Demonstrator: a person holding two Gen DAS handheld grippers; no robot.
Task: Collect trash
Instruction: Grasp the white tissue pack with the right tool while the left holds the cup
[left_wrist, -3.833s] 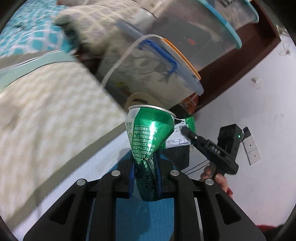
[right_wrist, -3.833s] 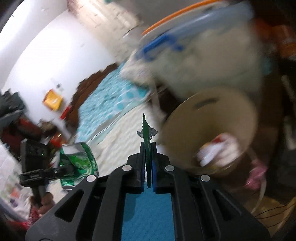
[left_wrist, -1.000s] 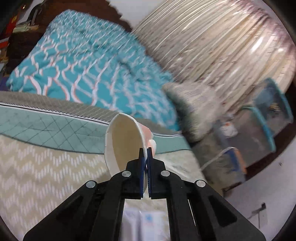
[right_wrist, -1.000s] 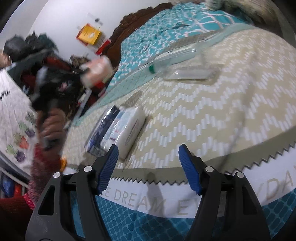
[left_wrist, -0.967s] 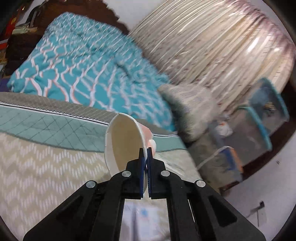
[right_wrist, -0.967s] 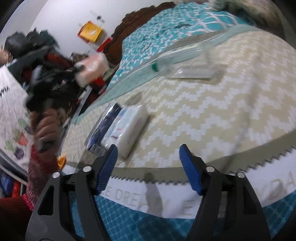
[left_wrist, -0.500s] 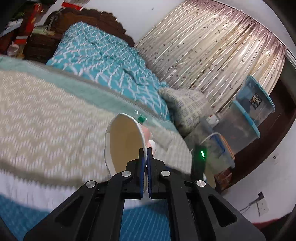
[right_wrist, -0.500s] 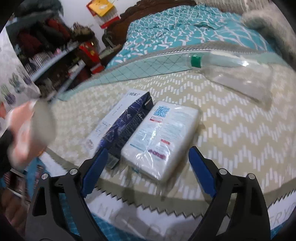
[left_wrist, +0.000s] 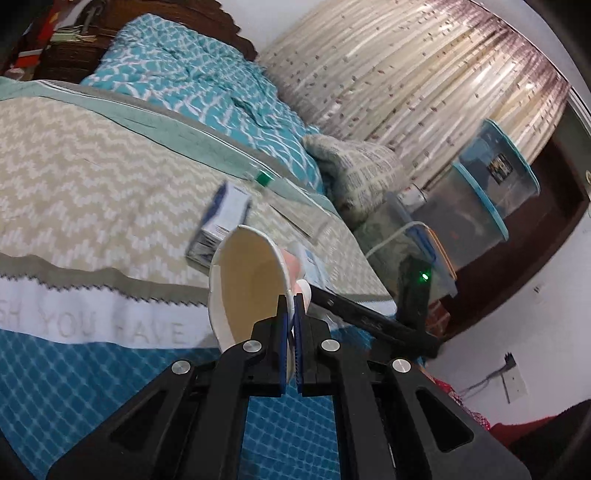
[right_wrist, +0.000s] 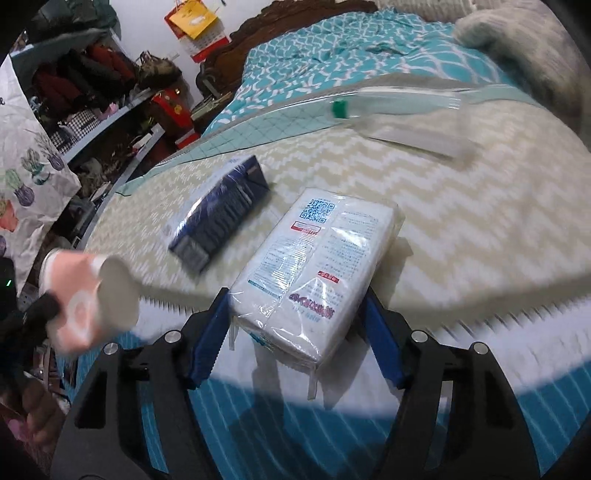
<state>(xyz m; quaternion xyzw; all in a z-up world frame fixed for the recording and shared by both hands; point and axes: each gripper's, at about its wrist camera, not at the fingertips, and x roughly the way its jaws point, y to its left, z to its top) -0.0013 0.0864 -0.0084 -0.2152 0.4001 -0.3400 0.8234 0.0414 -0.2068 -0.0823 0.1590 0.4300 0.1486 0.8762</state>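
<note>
My left gripper (left_wrist: 291, 314) is shut on the rim of a white paper cup (left_wrist: 247, 284), held tilted over the foot of the bed. The same cup (right_wrist: 96, 299) shows blurred at the left of the right wrist view. My right gripper (right_wrist: 295, 332) straddles a white plastic-wrapped tissue pack (right_wrist: 314, 266) lying on the chevron bedspread (right_wrist: 461, 221). Its jaws are closing, with a blue pad along each long side of the pack, which shows no squeeze. In the left wrist view the right gripper (left_wrist: 369, 317) reaches in just right of the cup.
A dark blue box (right_wrist: 221, 218) lies left of the pack. A clear bottle with a green cap (right_wrist: 399, 99) and a clear wrapper (right_wrist: 417, 140) lie farther back. Stacked storage bins (left_wrist: 480, 206) and a folded blanket (left_wrist: 362, 173) stand past the bed. A person's hand (right_wrist: 37, 413) is at lower left.
The left gripper has swung across the bed with the cup. The right gripper has moved forward onto the tissue pack, which now lies between its pads; its jaws widened, then narrowed.
</note>
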